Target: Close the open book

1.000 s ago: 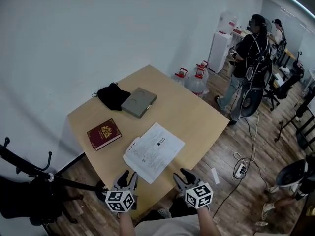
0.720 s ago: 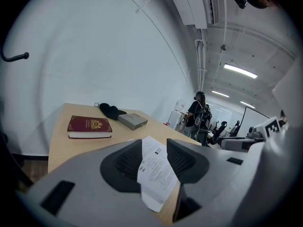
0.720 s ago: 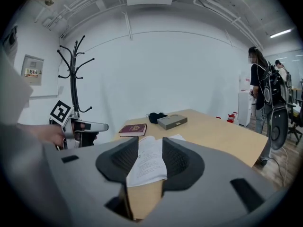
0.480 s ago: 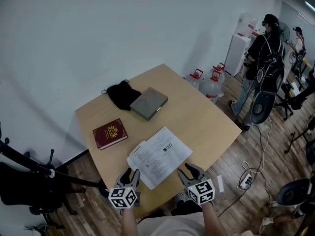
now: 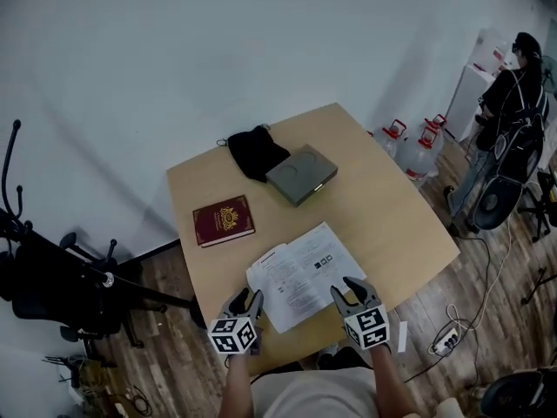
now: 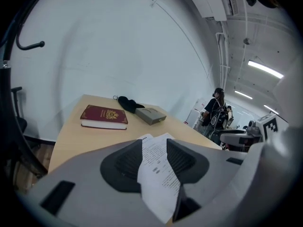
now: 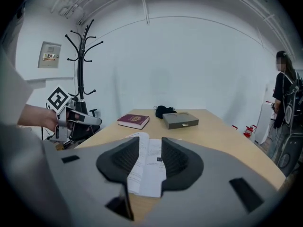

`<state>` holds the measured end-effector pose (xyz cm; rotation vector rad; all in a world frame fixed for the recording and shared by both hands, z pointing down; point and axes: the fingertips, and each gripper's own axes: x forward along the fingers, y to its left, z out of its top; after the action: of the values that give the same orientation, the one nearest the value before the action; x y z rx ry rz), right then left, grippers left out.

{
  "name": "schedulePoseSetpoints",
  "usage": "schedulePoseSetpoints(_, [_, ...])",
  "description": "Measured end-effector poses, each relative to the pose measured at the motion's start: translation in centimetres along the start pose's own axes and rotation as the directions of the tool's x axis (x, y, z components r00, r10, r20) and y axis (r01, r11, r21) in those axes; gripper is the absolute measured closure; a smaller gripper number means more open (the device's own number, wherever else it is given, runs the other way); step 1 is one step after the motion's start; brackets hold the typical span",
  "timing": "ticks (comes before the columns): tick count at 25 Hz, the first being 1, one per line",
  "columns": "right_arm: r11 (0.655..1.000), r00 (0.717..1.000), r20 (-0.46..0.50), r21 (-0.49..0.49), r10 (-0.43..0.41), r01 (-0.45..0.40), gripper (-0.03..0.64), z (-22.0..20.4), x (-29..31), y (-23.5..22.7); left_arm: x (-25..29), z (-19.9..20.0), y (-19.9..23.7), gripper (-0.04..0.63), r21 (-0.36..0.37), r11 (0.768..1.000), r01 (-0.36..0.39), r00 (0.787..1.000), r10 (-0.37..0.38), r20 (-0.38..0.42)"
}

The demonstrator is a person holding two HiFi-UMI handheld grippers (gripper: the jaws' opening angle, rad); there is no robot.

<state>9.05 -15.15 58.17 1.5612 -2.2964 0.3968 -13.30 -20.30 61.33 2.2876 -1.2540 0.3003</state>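
With jaws apart and empty, left gripper [image 5: 244,300] and right gripper [image 5: 350,286] flank the flat white-paged open book [image 5: 305,274] at the light wooden table's [image 5: 383,207] near edge (probably staging to fold it shut).

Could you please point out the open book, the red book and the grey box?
open book [image 5: 305,273], head view, middle of its pages.
red book [image 5: 224,220], head view, cover centre.
grey box [image 5: 302,174], head view, lid.

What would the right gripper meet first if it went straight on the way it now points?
Probably the open book, which lies on the table just ahead of the right gripper, whose jaws stand apart. Depth is unclear, but nothing else shows between.
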Motion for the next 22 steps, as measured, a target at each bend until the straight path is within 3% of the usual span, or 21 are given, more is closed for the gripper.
schedulePoseSetpoints(4, [0.996,0.996,-0.045,-0.026,0.079,-0.08,0.462,-1.2,2.1,0.8,0.7,-2.9,1.3,0.425,-0.071,0.997,-0.034,0.999,0.032,-0.03])
schedulePoseSetpoints(9, [0.968,0.973,-0.147,-0.149,0.179,-0.2,0.462,-3.5,4.6,1.8,0.8,-6.9,2.2,0.425,-0.167,0.983,-0.075,0.993,0.058,-0.105])
schedulePoseSetpoints(14, [0.905,0.937,-0.245,-0.285,0.25,-0.316,0.46,-6.4,6.1,2.5,1.8,-10.7,1.5,0.425,-0.293,0.956,-0.028,0.987,-0.02,-0.158])
schedulePoseSetpoints(17, [0.813,0.901,-0.311,-0.408,0.303,-0.414,0.459,-8.1,6.3,3.6,2.0,-12.2,2.8,0.422,-0.417,0.907,-0.058,0.991,0.002,-0.132])
schedulePoseSetpoints(20, [0.698,0.861,-0.376,-0.512,0.342,-0.5,0.446,-9.8,5.9,4.4,2.3,-12.6,4.0,0.403,-0.581,0.812,-0.046,0.997,0.003,-0.076])
schedulePoseSetpoints(22, [0.65,0.839,-0.406,-0.536,0.361,-0.539,0.434,-10.9,5.6,4.7,2.6,-12.9,4.6,0.393,-0.644,0.764,-0.042,0.999,0.01,-0.053])
